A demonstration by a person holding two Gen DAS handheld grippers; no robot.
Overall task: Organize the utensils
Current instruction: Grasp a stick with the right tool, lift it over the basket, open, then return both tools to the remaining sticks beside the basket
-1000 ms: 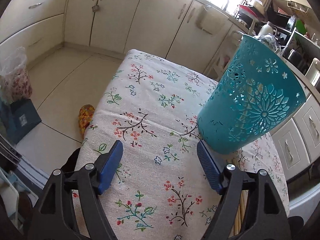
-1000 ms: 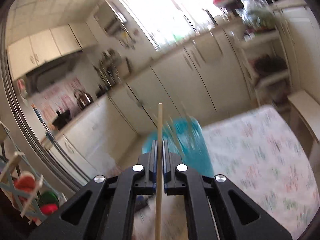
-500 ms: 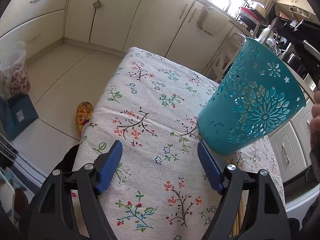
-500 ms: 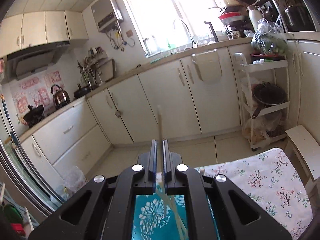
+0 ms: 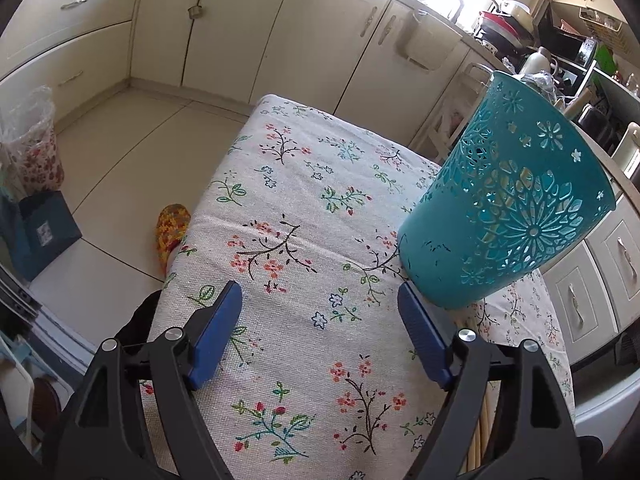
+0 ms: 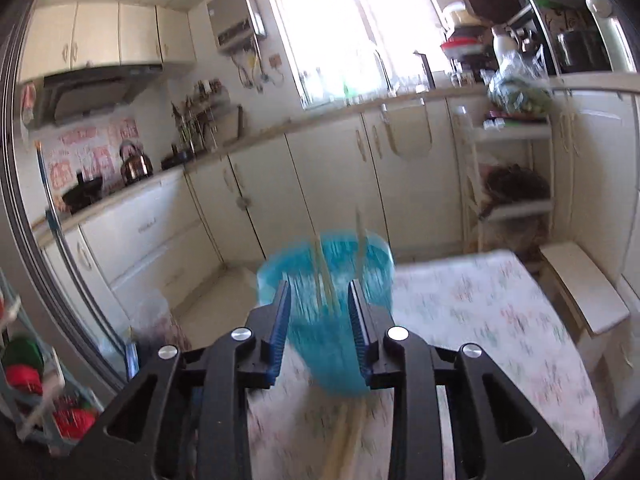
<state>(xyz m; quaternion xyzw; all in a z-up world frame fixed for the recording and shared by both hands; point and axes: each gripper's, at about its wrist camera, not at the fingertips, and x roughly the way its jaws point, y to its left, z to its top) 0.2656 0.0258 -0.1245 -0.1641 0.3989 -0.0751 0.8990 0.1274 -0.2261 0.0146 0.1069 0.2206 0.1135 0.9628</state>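
Our right gripper [image 6: 319, 322] stands parted and empty before the teal perforated plastic basket [image 6: 324, 280], where 2 pale wooden chopsticks [image 6: 326, 276] lean. Our left gripper [image 5: 320, 332] gapes wide, empty, over the floral tablecloth [image 5: 304, 200].

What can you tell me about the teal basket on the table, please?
The teal basket is a tapered, plastic-looking holder, narrow at its solid base and wider at the rim, with flower-shaped cut-outs through its wall. It stands upright on the floral tablecloth, near the table's right edge in the left wrist view. In the blurred right wrist view, pale wooden chopsticks stick up out of it. More chopsticks lie beside its base. Neither gripper touches it.
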